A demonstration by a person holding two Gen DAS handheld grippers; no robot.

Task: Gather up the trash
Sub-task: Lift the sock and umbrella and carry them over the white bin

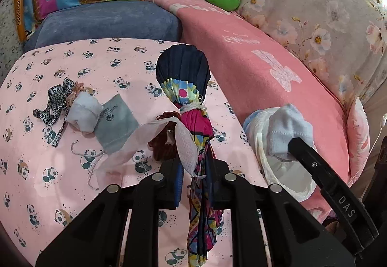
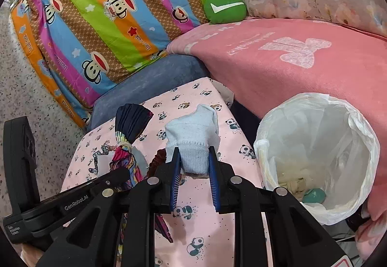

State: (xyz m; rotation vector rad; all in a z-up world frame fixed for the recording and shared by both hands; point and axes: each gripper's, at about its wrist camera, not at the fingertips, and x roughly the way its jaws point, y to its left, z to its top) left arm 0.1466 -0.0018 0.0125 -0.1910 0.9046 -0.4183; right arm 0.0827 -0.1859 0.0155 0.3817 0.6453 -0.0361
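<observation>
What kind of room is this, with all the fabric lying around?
Probably a bedroom at home: a panda-print sheet, a striped monkey quilt and a pink blanket, with a lined trash bin beside them.

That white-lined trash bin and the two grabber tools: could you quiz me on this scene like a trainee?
1. True or false: the right gripper is shut on a pale blue knitted sock.
2. What does the left gripper hold?
A. a grey pouch
B. a multicoloured pleated cloth bundle
C. a green cushion
3. Fill in: the white-lined trash bin stands to the ____ of the sock in the right wrist view.

Key: 1 true; 2 B; 3 right.
</observation>
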